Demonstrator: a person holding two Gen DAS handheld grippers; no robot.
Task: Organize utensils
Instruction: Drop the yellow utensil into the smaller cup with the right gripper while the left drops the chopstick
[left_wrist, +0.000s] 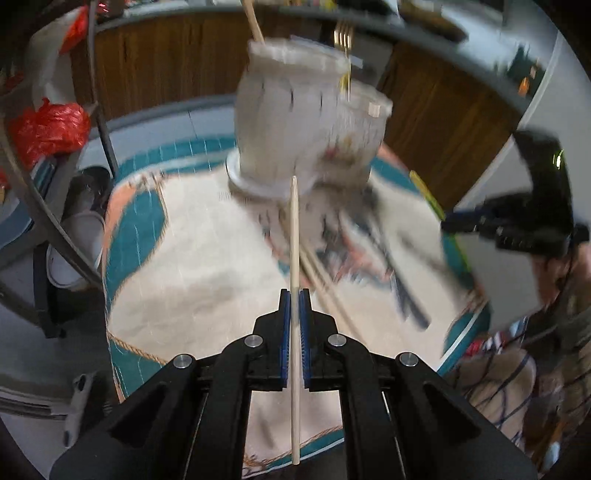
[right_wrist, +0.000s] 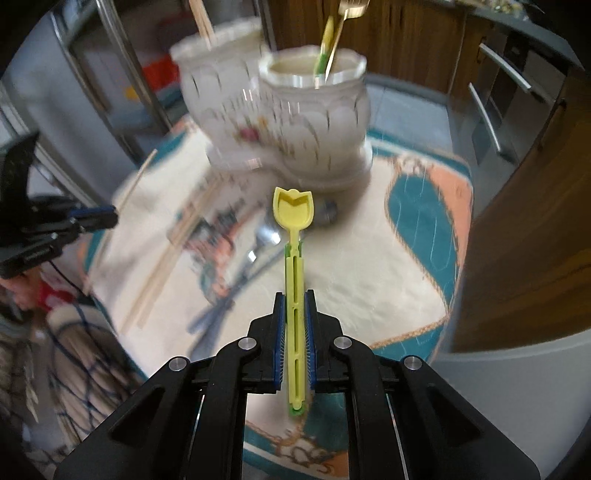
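In the left wrist view, the left tongs (left_wrist: 294, 295) at the lower middle of the frame are closed on a single wooden chopstick (left_wrist: 294, 258). The stick runs straight up between the blue pads, and its tip reaches toward the base of the white ceramic holder (left_wrist: 295, 122) in the upper middle. This holder is blurred; one more chopstick and a gold fork (left_wrist: 343, 40) stand in it. The holder stands on a bench covered with a patterned cloth (left_wrist: 192, 258), where more chopsticks and dark-handled cutlery (left_wrist: 399, 280) lie to the right of the centre. The right tongs (left_wrist: 465, 219) appear at the right edge of this view.

In the right wrist view, the right tongs (right_wrist: 294, 299) at the lower middle grip a yellow plastic spoon (right_wrist: 293, 236), its tulip-shaped bowl pointing up toward the holder. The holder has two cups; the right cup (right_wrist: 314, 110) holds a gold fork and a yellow-green utensil. Loose chopsticks (right_wrist: 166, 254) lie on the cloth at the left
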